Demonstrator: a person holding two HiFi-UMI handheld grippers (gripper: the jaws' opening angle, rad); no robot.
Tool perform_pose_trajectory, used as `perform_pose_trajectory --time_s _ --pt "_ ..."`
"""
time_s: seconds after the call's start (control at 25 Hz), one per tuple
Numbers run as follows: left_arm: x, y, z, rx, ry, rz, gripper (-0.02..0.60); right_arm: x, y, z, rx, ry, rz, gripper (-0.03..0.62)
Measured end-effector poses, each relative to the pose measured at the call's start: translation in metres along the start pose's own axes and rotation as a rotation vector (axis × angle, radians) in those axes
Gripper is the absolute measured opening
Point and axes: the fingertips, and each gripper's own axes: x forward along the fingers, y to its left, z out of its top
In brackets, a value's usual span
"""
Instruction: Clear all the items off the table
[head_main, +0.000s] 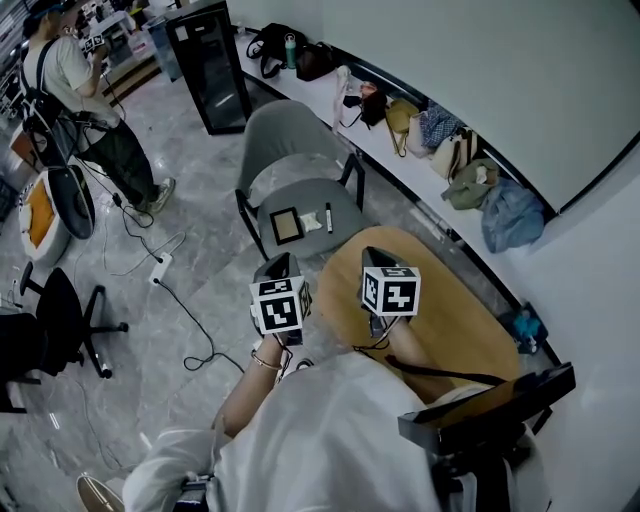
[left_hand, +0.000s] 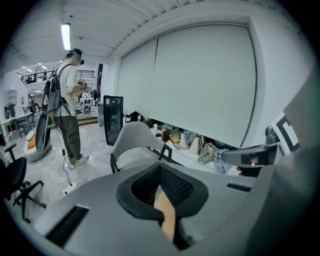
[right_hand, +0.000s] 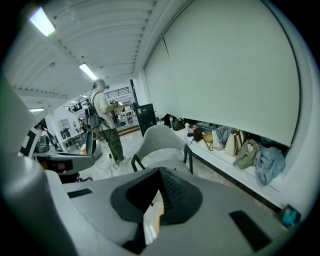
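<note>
Grey jaws of the left gripper (left_hand: 161, 172) and right gripper (right_hand: 159, 174) are pressed together on nothing above the wooden table (head_main: 470, 322). Beyond, on the chair (head_main: 296, 135) seat, lie a small frame (head_main: 286, 225), probably light, stiff and fragile, best pinched by an edge, and a marker (head_main: 328, 217), apt to roll. Only the head view shows them.
</note>
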Motion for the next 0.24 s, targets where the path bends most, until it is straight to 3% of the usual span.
perform_pose_trajectory --time_s 0.24 --pt "-0.0025 0.0076 -0.0056 -0.001 0.009 0.011 0.008 -0.001 0.002 -0.0016 -0.004 0.005 -0.002 0.023"
